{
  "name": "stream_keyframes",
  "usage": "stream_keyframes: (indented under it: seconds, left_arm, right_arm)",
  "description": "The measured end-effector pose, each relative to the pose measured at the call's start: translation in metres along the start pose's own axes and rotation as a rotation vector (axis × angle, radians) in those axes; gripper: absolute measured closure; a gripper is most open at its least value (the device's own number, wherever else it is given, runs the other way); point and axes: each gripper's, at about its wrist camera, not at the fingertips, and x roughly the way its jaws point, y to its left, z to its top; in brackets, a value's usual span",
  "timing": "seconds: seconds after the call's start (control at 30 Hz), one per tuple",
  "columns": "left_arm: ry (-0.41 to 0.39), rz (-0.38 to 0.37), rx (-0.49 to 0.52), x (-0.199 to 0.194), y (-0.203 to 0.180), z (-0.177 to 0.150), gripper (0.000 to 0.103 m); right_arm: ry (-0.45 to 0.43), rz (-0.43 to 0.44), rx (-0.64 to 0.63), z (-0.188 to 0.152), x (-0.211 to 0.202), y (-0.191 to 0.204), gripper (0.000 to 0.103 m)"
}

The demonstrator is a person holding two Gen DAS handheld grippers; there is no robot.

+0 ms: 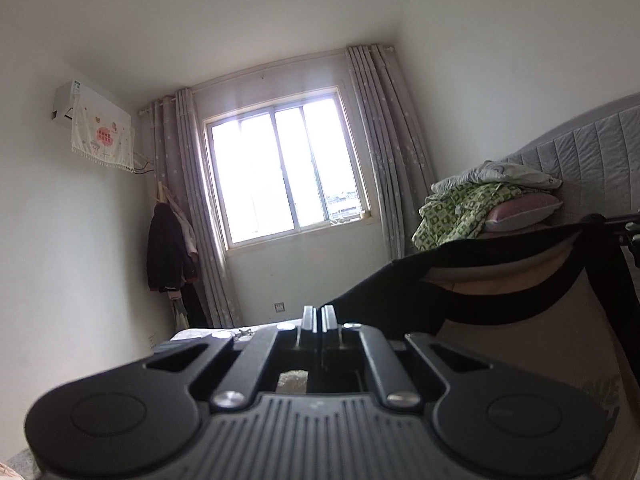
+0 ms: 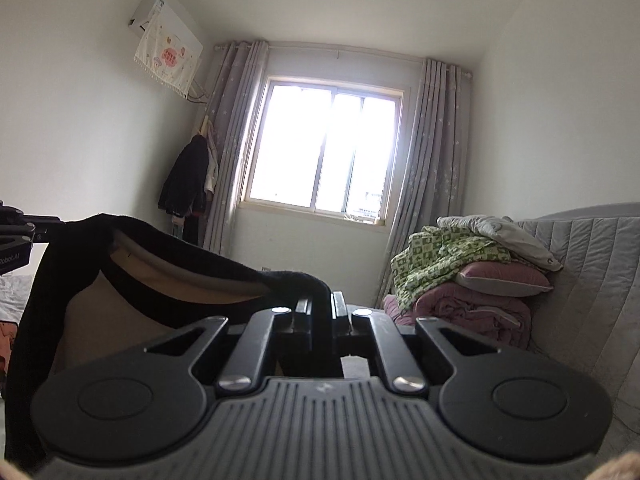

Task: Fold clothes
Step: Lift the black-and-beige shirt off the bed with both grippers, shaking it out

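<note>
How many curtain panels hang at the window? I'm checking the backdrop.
2: one curtain gathered left of the window, the other curtain gathered right of it. None looks hidden.

Black-edged tan garment [image 2: 132,280] at nine o'clock, black grippers at six. Grey star-dotted curtains [image 2: 436,152] at twelve, flanking a bright white window [image 2: 324,152]. Green-and-white checked blanket [image 2: 440,256] at three, over a pink pillow [image 2: 504,280] and mauve quilt [image 2: 476,312], beside a grey quilted headboard [image 2: 592,272].
</note>
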Motion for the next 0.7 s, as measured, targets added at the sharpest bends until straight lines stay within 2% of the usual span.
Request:
stream_keyframes:
  seconds: [0.37,0.53,0.7]
  left_arm:
    - [0.195,-0.001,0.064,0.150,-0.033,-0.084,0.101]
    - [0.279,0.008,0.049,0.219,-0.049,-0.125,0.101]
    - [0.368,0.014,0.023,0.269,-0.063,-0.170,0.101]
  right_arm:
    - [0.237,-0.009,0.030,-0.085,0.150,0.009,0.094]
    - [0.315,-0.031,0.034,-0.123,0.216,0.013,0.094]
    - [0.400,-0.046,0.053,-0.163,0.262,0.017,0.094]
